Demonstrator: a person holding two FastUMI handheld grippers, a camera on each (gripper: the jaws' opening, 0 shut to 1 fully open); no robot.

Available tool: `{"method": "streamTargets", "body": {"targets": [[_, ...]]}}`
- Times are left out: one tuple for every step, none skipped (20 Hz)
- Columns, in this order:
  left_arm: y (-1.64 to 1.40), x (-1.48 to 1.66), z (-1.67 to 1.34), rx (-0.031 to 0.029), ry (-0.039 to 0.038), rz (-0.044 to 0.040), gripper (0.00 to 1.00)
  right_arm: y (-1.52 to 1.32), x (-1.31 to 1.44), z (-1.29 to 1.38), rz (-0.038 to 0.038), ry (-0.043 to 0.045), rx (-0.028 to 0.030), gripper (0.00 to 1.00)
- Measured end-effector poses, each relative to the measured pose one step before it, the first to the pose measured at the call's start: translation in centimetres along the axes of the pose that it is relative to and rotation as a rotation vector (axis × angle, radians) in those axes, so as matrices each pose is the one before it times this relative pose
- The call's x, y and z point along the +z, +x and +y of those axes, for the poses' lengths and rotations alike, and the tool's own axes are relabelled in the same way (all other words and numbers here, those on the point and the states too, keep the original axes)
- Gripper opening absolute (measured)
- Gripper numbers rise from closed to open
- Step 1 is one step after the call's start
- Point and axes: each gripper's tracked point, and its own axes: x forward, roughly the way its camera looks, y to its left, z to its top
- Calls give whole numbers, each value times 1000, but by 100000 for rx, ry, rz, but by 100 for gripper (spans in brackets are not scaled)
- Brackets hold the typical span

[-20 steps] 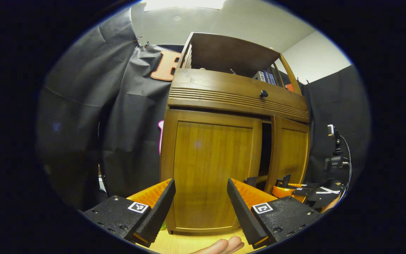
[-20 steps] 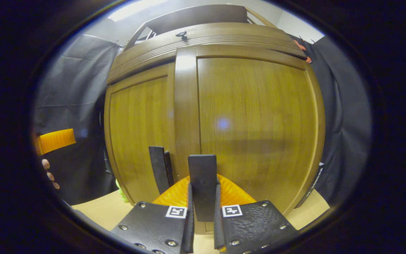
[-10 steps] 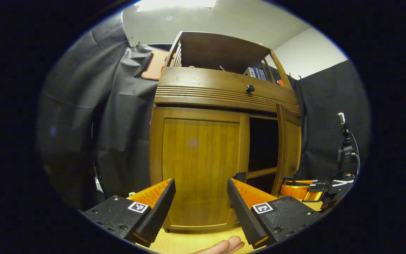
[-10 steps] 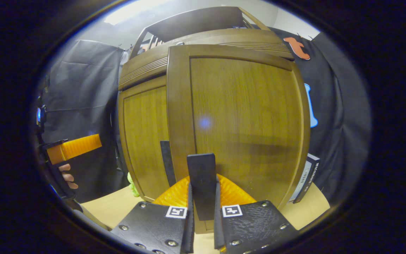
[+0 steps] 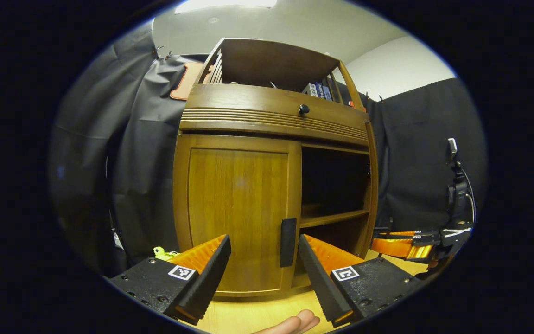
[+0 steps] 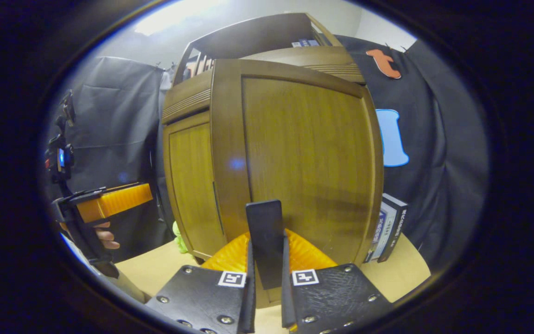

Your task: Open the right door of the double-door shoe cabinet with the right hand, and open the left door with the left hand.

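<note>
Wooden shoe cabinet (image 5: 271, 125) stands on the tabletop (image 5: 257, 315), directly ahead of both grippers. Its right door (image 6: 304, 157) is swung well out from the frame, exposing a dark interior with one shelf (image 5: 334, 217); the left door (image 5: 237, 208) sits flush and closed.

Right gripper (image 6: 267, 283): fingers pressed together on the right door's handle (image 6: 265, 241), a flat black bar that stands upright between them. In the left gripper view this gripper appears far off at the right, just past the door's edge.

Left gripper (image 5: 264, 264): fingers spread wide apart, holding nothing. A fingertip of the holding hand (image 5: 295, 322) shows at the bottom edge.

Controlling relation — the left door's handle (image 5: 288, 242) is a short black bar, long axis vertical, mounted at the door's inner edge beside the opening. It lies ahead of the left gripper and slightly toward the right-hand finger, inside the span of the open fingers but not yet between them. The left gripper is the nearer tool and the one assigned.

Judged requirement: advance straight forward with a small rightward correction, so both fingers flank the bar before closing — then pull outward about the left hinge edge.
</note>
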Motion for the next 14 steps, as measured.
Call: {"method": "streamTargets", "body": {"targets": [[-34,126,-64,35,217,-234,92,-459,-20,-247,47,-487,-720,22],[-98,91,117,227,32,-406,92,-455,44,-277,234,-516,-676,22],[-13,99,61,33,-138,-186,92,-453,-34,-355,26,-286,-657,22],[-80,-104,-160,-296,-136,-8,92,-276,-14,-292,218,-314,-417,22],[-64,87,-63,-287,-116,-66,92,-297,-18,-222,93,-376,-242,22],[-111,69,-149,-425,-273,-18,92,-337,20,-247,140,-338,-374,22],[-7,-130,-94,-530,-359,184,87,-342,3,-231,-20,-511,-420,22],[-66,-33,-203,-416,-76,223,92,-367,92,-303,37,-607,-418,22],[-32,-70,-168,-582,-36,214,92,-261,8,-245,-31,-42,-325,22],[36,-36,-200,-889,194,188,92,-402,-156,-548,31,-128,-323,22],[-45,-74,-99,-661,-37,220,92,-331,-75,-335,-36,16,-696,22],[-55,30,-52,-228,-218,128,91,-427,-20,-328,-213,77,-914,22],[-61,-24,27,-40,-211,26,91,-460,94,-491,-206,-127,-1239,22],[12,52,-29,9,-196,-30,92,-474,80,-583,-247,-132,-1439,21]]}}
